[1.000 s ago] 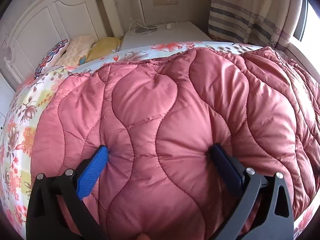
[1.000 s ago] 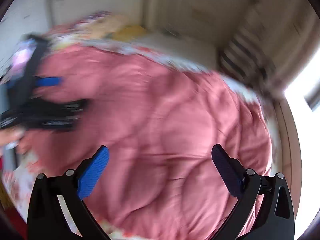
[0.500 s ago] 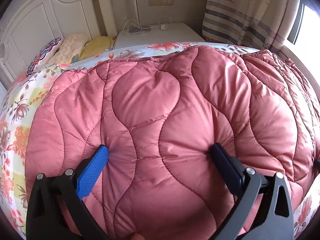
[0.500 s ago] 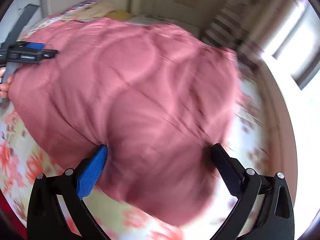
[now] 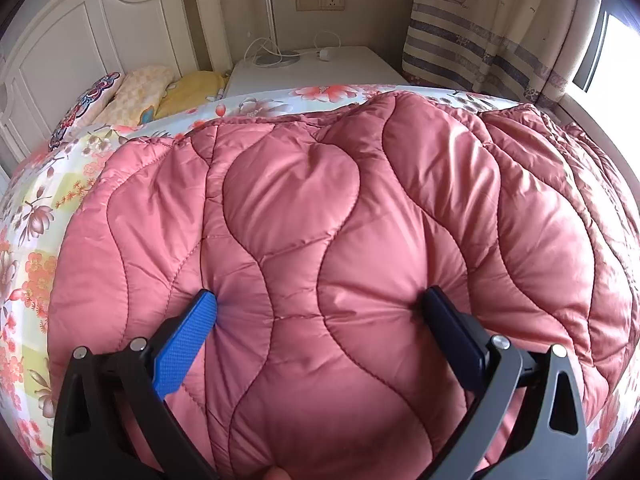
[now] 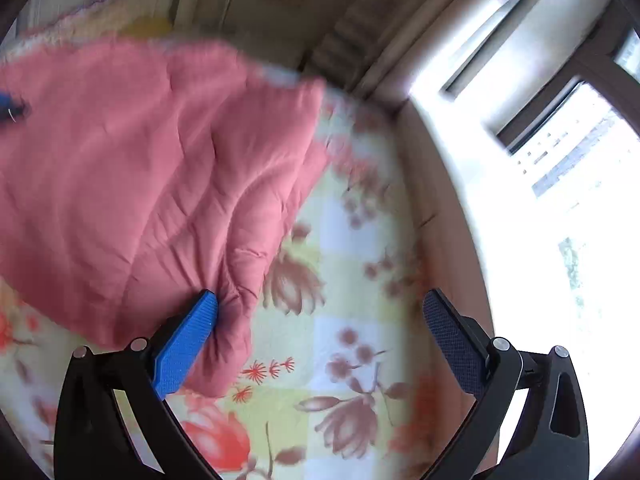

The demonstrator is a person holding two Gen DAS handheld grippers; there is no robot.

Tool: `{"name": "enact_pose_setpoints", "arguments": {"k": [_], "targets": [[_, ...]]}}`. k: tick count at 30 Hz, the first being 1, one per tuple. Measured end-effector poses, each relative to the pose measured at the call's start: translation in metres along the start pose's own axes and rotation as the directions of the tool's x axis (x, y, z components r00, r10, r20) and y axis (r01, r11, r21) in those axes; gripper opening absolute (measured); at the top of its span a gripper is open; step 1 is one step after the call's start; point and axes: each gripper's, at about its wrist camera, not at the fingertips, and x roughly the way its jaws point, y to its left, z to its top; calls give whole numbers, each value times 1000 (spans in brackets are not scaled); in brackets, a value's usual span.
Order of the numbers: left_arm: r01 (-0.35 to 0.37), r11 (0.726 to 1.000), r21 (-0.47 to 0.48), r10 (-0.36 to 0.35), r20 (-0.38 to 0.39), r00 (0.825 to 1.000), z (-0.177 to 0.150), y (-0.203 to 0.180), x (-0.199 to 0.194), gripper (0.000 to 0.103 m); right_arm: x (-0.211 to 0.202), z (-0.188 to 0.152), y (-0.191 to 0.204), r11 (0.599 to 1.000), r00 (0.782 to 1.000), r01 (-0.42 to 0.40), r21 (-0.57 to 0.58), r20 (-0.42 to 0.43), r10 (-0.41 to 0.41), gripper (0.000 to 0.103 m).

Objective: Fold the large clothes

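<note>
Right gripper [image 6: 320, 308] has swung off the pink quilted coat [image 5: 340, 240] toward its window-side edge; jaws wide, blue pad brushing the bunched corner, nothing held. Left gripper [image 5: 320, 304] unchanged: jaws wide, both pads dimpling the padding, likely pinning it flat. Coat lies spread across the floral bedsheet [image 6: 340, 280], probably ready for another fold.

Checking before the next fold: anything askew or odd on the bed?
The pink quilted coat lies puffy but intact. Its corner is bunched against the open right claw. Nothing torn or spilled.
</note>
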Motion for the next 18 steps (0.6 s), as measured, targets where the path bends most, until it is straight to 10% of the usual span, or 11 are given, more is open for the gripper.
{"name": "enact_pose_setpoints", "arguments": {"k": [4,8,12,15,18], "targets": [[10,1000,-24,-10,-11,1000,2,2,-3,101,-37,6,-22,993,997,-43,112,61,36,98],[18,999,-30,-18,-9,1000,3,2,-5,101,-51,11,-10,937,939,-330,110,135,315,98],[11,1000,-12,-11,7,1000,0,-1,-6,101,0,8,33,974,973,-226,20,-52,227,97],[1,1000,-17,0,8,1000,-3,-1,-20,101,-34,25,41,983,983,-181,-5,18,181,97],[-30,1000,-4,30,52,998,-6,0,-43,101,-83,48,57,946,935,-315,-78,144,324,98]]}}
